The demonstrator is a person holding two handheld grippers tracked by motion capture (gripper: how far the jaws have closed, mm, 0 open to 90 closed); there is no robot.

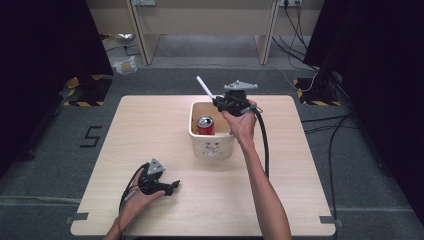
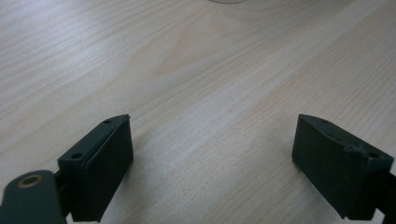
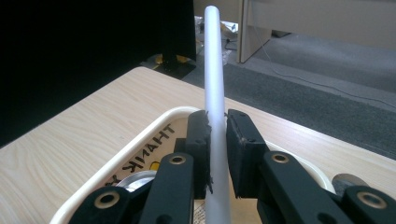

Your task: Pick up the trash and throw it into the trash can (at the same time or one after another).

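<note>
Straw (image 3: pixel 213 70) pinched between my right gripper's (image 1: pixel 223 103) jaws, which are pressed against its sides — it stands white and nearly upright along them in the right gripper view, and in the high view it slants up and away to the left above the back rim of the cream bin (image 1: pixel 197 140). My right gripper hangs over that bin, just behind the red can (image 1: pixel 205 125) standing inside it.

As I judge it, the step is to bring the straw to the can. To do that well I would keep the pinch steady, tip my hand so the straw's lower end points down at the can's top, line it up from directly above and lower slowly — the straw is thin and light, so a hard squeeze could flatten it and a skewed approach could nudge the can against the bin wall. The straw's lower end is hidden behind my jaws, so I cannot tell how far it hangs below them.

My left gripper (image 1: pixel 168 187) rests low on the table (image 1: pixel 150 120) near the front edge, well apart from the bin, its jaws spread wide over bare wood with nothing between them.

Counting: one straw, one can, one bin, two grippers
</note>
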